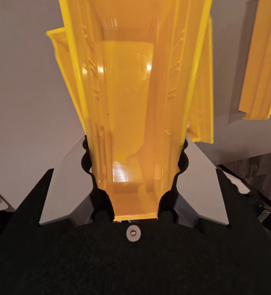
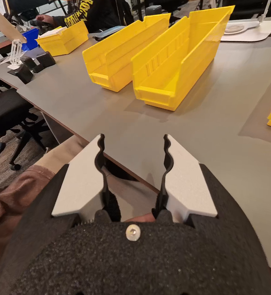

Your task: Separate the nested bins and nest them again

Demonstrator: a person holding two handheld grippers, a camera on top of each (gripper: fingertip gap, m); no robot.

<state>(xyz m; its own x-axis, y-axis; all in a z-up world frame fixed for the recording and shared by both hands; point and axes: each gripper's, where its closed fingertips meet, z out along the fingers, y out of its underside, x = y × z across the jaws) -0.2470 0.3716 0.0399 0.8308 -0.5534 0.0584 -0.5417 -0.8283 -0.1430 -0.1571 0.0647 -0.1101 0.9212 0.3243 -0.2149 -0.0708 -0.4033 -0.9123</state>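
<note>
While the left gripper is clamping the near end of a long yellow bin above a second bin, the right gripper is hanging open over the grey table, two separated bins sitting farther back.

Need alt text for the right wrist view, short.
The open, empty right gripper hovers over the near edge of a grey table. Ahead, two long yellow bins sit side by side, apart rather than nested. A shorter yellow bin and a person's sleeve show at left.
</note>
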